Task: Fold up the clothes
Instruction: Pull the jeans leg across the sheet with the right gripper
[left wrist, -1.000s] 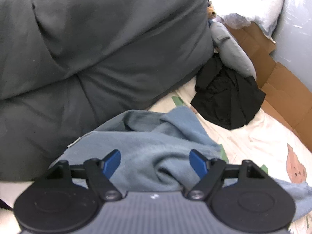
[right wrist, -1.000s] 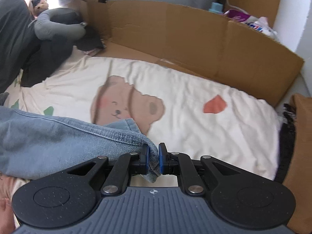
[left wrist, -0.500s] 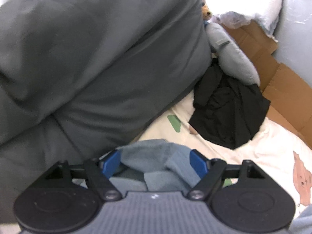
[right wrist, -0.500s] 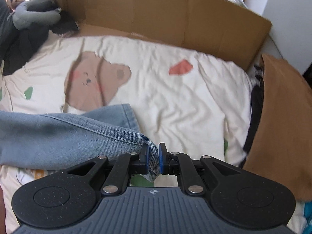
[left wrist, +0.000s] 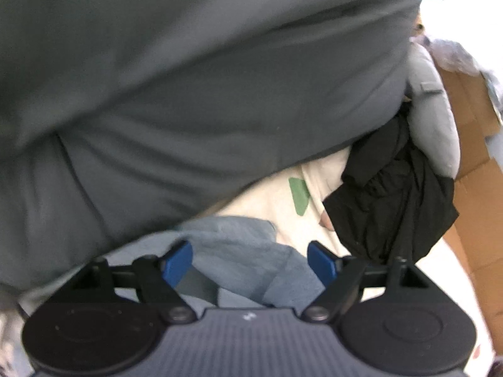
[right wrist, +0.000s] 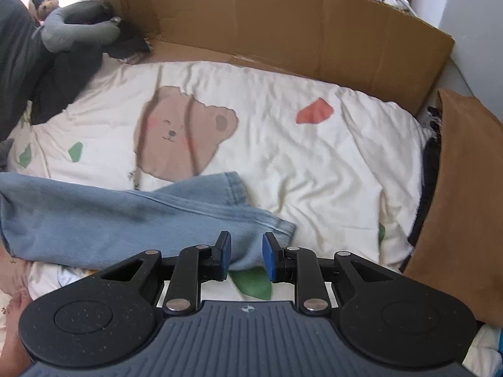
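Light-blue denim jeans (right wrist: pixel 103 220), faded and with a stitched side seam and hemmed cuff, lie stretched along the near edge of a cream bear-print bedsheet (right wrist: pixel 314 163), the leg running leftward from the cuff. The right gripper (right wrist: pixel 246 256) has just been opening; its blue pads stand slightly apart on either side of the cuff without pressing it. The left gripper (left wrist: pixel 250 264) is spread wide over the crumpled other end of the jeans (left wrist: pixel 239 251), beside a grey duvet (left wrist: pixel 188 94) and a black garment (left wrist: pixel 389 201).
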Demonstrator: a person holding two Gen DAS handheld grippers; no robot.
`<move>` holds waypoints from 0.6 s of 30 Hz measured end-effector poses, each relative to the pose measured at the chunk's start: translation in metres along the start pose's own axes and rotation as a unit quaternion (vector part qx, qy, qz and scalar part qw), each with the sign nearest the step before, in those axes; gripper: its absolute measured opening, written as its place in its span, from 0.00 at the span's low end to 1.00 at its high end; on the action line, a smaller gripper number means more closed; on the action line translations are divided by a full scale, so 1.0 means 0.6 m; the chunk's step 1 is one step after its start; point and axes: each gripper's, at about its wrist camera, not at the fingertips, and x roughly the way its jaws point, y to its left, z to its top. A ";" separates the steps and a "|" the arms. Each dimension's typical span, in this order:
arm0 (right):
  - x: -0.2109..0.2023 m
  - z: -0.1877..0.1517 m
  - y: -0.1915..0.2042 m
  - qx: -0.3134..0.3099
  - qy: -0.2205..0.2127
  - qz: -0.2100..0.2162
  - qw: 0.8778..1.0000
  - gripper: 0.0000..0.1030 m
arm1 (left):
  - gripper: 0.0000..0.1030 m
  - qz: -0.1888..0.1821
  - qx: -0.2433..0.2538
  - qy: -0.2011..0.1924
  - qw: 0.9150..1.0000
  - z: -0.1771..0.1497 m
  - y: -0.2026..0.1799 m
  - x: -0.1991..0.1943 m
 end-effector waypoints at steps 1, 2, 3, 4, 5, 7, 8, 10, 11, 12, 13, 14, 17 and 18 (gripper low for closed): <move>0.000 0.001 0.002 0.002 -0.003 0.007 1.000 0.25 | 0.80 0.000 -0.010 0.004 1.000 0.001 0.003 0.007; 0.000 0.003 0.006 0.002 -0.006 0.015 1.000 0.26 | 0.80 -0.001 -0.020 0.007 1.000 0.002 0.006 0.015; 0.000 0.003 0.011 0.000 -0.008 0.023 1.000 0.34 | 0.80 0.004 -0.027 0.006 1.000 0.003 0.008 0.022; 0.001 0.003 0.016 -0.003 -0.010 0.029 1.000 0.38 | 0.80 0.005 -0.038 0.008 0.999 0.004 0.012 0.029; 0.001 0.004 0.023 -0.008 -0.012 0.035 0.999 0.39 | 0.80 0.003 -0.052 0.012 0.999 0.004 0.016 0.035; 0.003 0.006 0.034 -0.016 -0.015 0.046 0.999 0.39 | 0.80 -0.003 -0.083 0.015 0.996 0.003 0.024 0.047; 0.003 0.007 0.039 -0.019 -0.017 0.051 0.998 0.39 | 0.80 -0.001 -0.098 0.015 0.995 0.003 0.027 0.052; 0.007 0.007 0.047 -0.022 -0.015 0.057 0.998 0.40 | 0.79 0.003 -0.127 0.013 0.992 0.002 0.032 0.062; 0.008 0.006 0.049 -0.023 -0.013 0.059 0.998 0.40 | 0.79 0.005 -0.139 0.015 0.990 0.001 0.035 0.069; 0.010 0.006 0.052 -0.024 -0.012 0.061 0.998 0.40 | 0.79 0.006 -0.151 0.016 0.988 0.000 0.037 0.075; 0.012 0.005 0.055 -0.025 -0.009 0.063 0.998 0.40 | 0.78 0.008 -0.163 0.018 0.986 -0.001 0.039 0.082; 0.014 0.003 0.058 -0.027 -0.007 0.065 0.998 0.40 | 0.78 0.010 -0.175 0.019 0.984 -0.002 0.042 0.089; 0.015 -0.001 0.065 -0.035 -0.007 0.070 0.997 0.40 | 0.77 0.023 -0.190 0.018 0.981 -0.004 0.047 0.102; 0.015 -0.003 0.068 -0.038 -0.006 0.072 0.997 0.40 | 0.77 0.029 -0.192 0.017 0.981 -0.004 0.049 0.106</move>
